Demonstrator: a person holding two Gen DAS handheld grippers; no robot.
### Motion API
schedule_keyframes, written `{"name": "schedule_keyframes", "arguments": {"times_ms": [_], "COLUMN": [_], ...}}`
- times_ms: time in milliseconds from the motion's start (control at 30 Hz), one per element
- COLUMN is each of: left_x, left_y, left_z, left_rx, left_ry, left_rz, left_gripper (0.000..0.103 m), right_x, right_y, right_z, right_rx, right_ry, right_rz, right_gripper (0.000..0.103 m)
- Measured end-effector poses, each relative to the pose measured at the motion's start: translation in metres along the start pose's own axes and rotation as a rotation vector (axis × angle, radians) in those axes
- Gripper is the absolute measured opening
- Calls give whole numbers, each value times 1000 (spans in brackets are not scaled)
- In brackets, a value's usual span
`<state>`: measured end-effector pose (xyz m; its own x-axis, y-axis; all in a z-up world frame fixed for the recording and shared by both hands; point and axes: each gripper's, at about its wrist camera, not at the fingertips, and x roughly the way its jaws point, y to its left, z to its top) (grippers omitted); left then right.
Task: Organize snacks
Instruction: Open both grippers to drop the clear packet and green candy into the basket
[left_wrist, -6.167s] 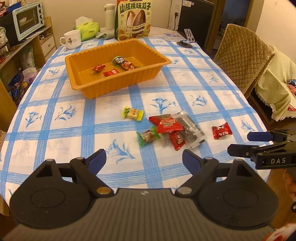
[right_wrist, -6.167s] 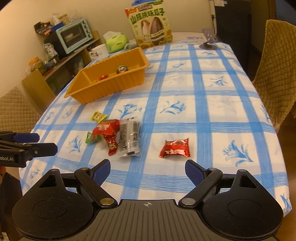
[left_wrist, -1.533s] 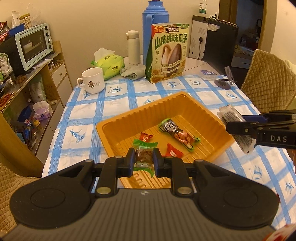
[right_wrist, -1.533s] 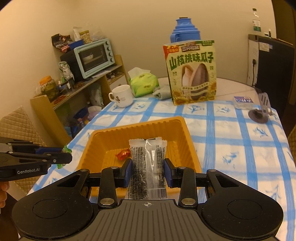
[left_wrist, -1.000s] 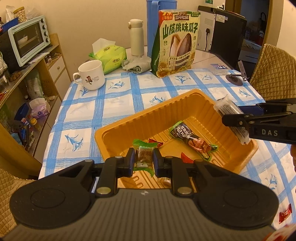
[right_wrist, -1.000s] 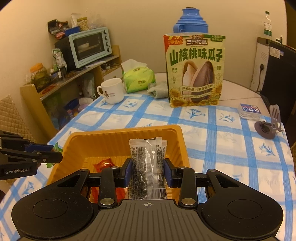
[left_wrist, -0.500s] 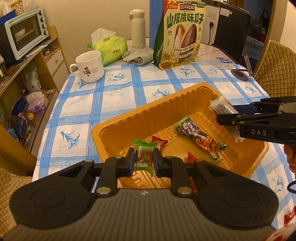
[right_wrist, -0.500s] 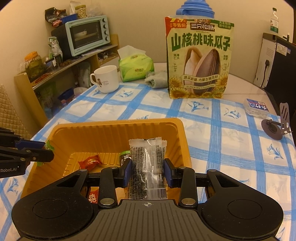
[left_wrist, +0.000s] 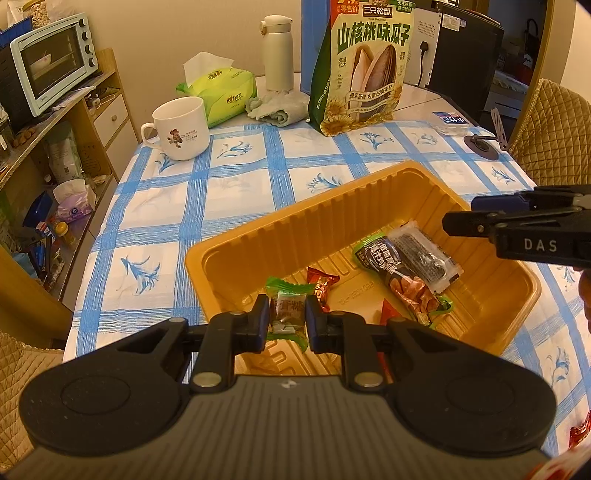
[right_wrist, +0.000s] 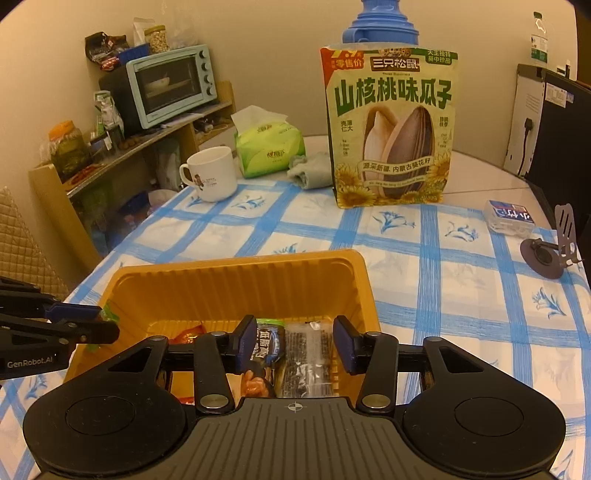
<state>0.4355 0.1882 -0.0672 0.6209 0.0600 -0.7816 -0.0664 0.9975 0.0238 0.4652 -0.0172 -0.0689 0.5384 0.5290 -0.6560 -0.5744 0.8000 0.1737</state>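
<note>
An orange tray (left_wrist: 369, 192) (right_wrist: 236, 284) sits on the blue-checked tablecloth. My left gripper (left_wrist: 286, 323) is shut on a green-wrapped candy (left_wrist: 287, 310) held over the tray's near-left part. My right gripper (right_wrist: 293, 343) is open above the tray; it also shows in the left wrist view (left_wrist: 480, 218). The clear seed packet (left_wrist: 424, 254) (right_wrist: 308, 354) lies in the tray beside a dark peanut packet (left_wrist: 391, 266) (right_wrist: 267, 343). A red candy (left_wrist: 321, 284) also lies in the tray.
A large sunflower-seed bag (right_wrist: 391, 125), a white mug (left_wrist: 181, 127), a tissue pack (left_wrist: 221, 92), a cloth (left_wrist: 275, 110) and a white flask (left_wrist: 279, 51) stand at the table's far end. A phone stand (right_wrist: 546, 254) is on the right. A red snack (left_wrist: 580, 432) lies near the front right.
My right gripper has opened and the clear seed packet has dropped into the tray next to the peanut packet. My left gripper still holds the green candy over the tray.
</note>
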Motion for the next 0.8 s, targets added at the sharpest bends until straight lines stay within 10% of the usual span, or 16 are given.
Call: {"name": "schedule_keyframes", "arguments": {"times_ms": [333,433,800], "left_x": [3,1,-22], "left_y": [1,1,-1], "left_z": [2,3,-16], "left_rx": [0,-1,-5], "left_ry": [-12,-39,-31], "left_rz": [12,15,-21], "left_gripper": [19,44,56], "right_x": [-1,-4,-31], "right_y": [2,4,14], "right_z": [-6,-7,-21], "right_rx": [7,6,31], "right_ry": [17,15,5], "right_rz": [6,10,49], "right_gripper": [48,49,77]}}
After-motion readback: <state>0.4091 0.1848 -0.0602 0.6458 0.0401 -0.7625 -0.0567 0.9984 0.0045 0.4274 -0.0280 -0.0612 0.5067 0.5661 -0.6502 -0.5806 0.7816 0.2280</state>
